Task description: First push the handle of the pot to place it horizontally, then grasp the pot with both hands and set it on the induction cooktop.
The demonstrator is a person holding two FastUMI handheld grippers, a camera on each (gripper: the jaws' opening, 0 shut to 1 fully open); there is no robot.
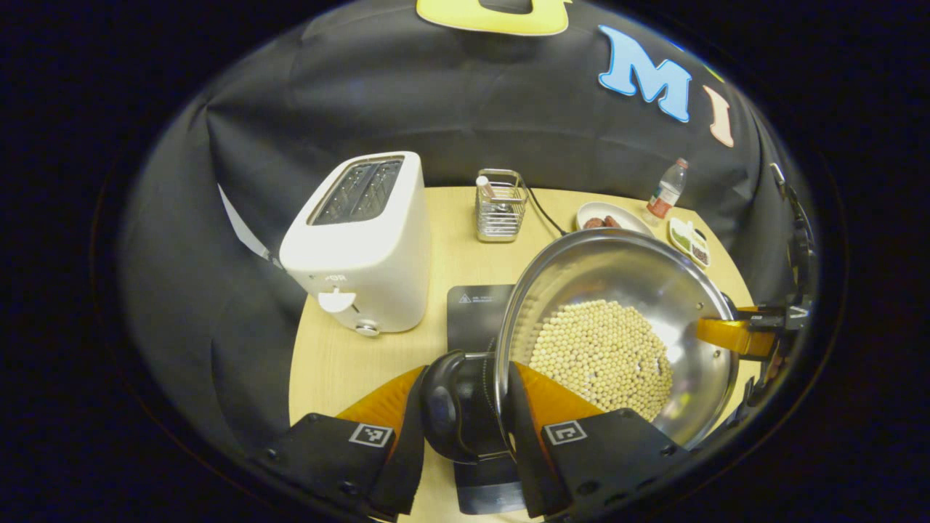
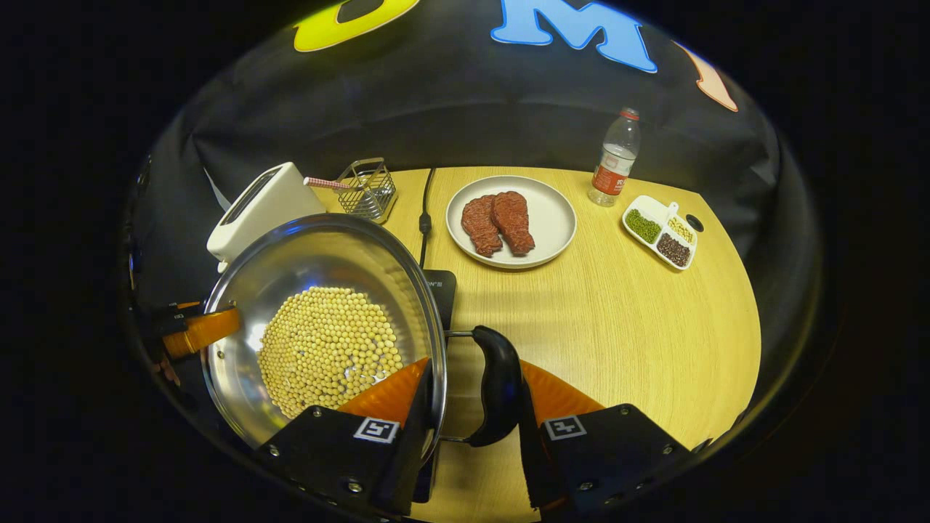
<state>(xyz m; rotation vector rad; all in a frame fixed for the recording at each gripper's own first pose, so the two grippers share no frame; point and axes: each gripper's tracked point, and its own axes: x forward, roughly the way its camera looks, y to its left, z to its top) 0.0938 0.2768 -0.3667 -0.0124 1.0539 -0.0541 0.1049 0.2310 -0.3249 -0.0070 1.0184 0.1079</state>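
Here the left hand-held gripper (image 1: 465, 407) is closed on the pot's black side handle (image 1: 454, 407), one finger on the handle's outer face, the other inside the rim against the pot wall. The right hand-held gripper (image 2: 472, 396) likewise clamps the opposite black loop handle (image 2: 498, 385), with one finger inside the rim and one on the handle's outer face. In the left gripper view the right hand-held gripper appears at the pot's far rim (image 1: 741, 335).

Between the two grippers sits the shiny round stainless-steel pot (image 2: 327, 261), its bottom covered with pale yellow beans (image 2: 327, 349). Whether the pot rests on the cooktop or is held just above it cannot be told. Beneath and just beyond the pot lies the flat black induction cooktop (image 1: 476, 312), on the light wooden worktop (image 2: 617, 327).

Ahead of the left gripper, to its left, stands a white two-slot toaster (image 1: 363, 247); straight ahead, farther off, a small wire basket (image 1: 500, 207).

Ahead of the right gripper lies a round white plate (image 2: 552, 218) carrying two brown steak pieces (image 2: 498, 221). Farther right stand a clear plastic bottle with a red label (image 2: 614, 160) and a white divided dish of grains (image 2: 660, 231). A black cable (image 2: 425, 218) runs from the cooktop toward the far edge.
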